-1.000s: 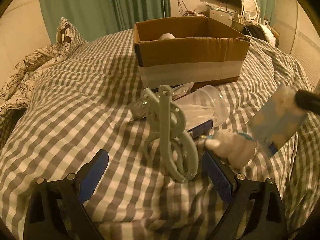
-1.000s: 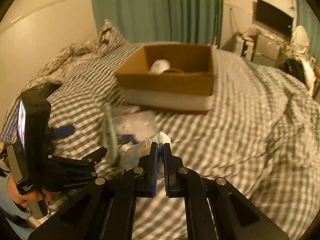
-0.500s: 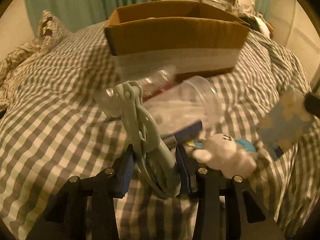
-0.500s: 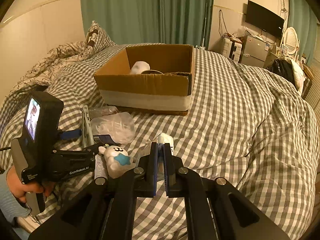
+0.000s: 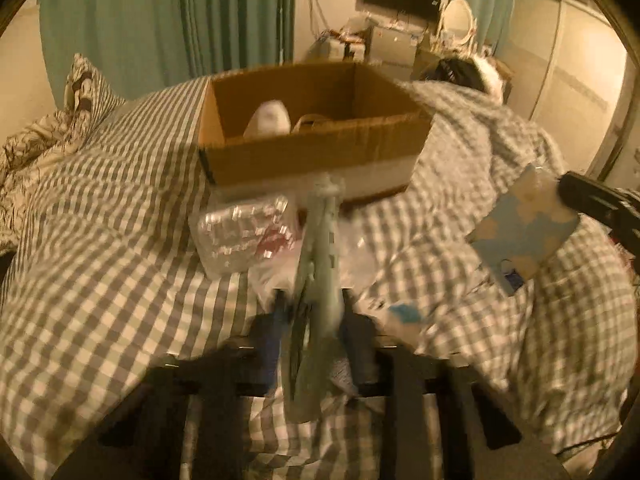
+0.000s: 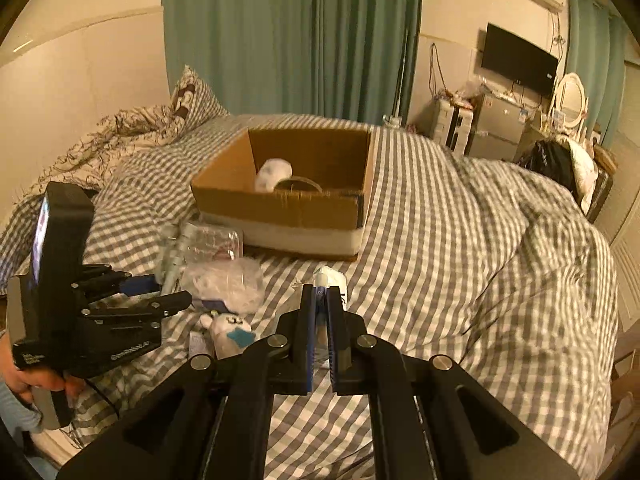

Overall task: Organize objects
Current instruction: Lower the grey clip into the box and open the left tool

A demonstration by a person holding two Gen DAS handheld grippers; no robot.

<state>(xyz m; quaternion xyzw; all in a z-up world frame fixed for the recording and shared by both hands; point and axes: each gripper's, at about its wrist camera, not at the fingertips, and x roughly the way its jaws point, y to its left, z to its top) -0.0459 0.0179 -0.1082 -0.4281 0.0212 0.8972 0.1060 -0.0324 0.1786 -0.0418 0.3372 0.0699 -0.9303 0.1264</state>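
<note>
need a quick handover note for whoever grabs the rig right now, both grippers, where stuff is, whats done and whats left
Left gripper: shut on the pale green plastic tool, lifted off the bed, pointing at the cardboard box.
Right gripper: shut on a blue-and-white packet, held above the checked duvet.
Done: a white round item and a ring-shaped item lie in the box.
Left: drop both held items in the box, then collect the clear plastic bottle, clear bag and white plush toy lying in front of it.
</note>
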